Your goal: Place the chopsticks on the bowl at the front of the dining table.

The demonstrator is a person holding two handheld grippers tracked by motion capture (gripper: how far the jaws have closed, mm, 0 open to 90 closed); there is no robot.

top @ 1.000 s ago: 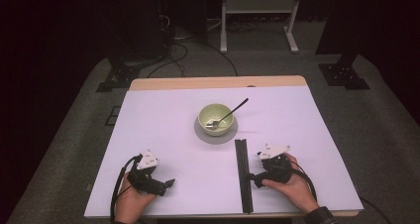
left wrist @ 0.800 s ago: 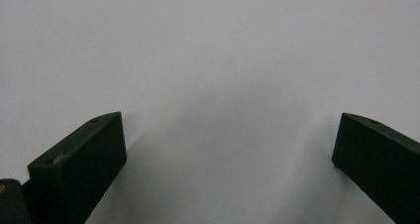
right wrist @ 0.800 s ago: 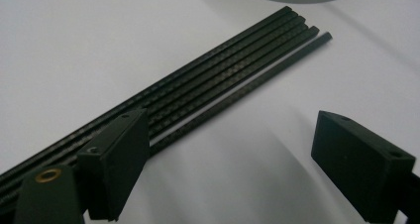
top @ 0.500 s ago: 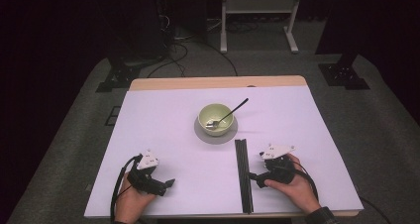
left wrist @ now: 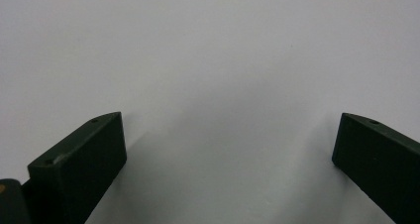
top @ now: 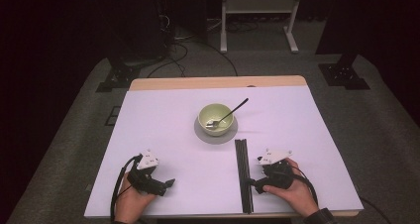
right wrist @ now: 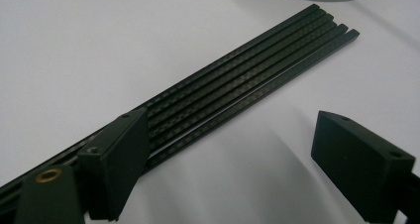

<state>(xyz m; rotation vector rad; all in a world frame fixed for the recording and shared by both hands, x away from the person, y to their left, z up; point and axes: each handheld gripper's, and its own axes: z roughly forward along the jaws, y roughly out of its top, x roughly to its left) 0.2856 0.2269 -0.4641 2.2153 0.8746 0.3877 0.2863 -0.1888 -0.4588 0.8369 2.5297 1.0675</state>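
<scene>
A pale green bowl (top: 216, 118) sits on a grey saucer (top: 216, 135) at mid-table, with a dark-handled spoon (top: 232, 111) leaning in it. A bundle of long black rods (top: 242, 173) (right wrist: 247, 70) lies lengthwise in front of the saucer. My right gripper (top: 253, 183) (right wrist: 230, 149) rests on the table just right of the rods, open, with one jaw lying over the bundle and the other on bare table. My left gripper (top: 169, 183) (left wrist: 230, 149) lies near the front left, open wide over bare white table with nothing between its jaws.
The white tabletop (top: 163, 115) has a wooden strip along its far edge (top: 218, 82). Beyond it are dark floor, cables (top: 173, 45) and a white stand (top: 257, 16). A hand holds each gripper at the front edge.
The right hand and its gripper have shifted very slightly by the rods. The left gripper, bowl, spoon and rods have stayed where they were.
</scene>
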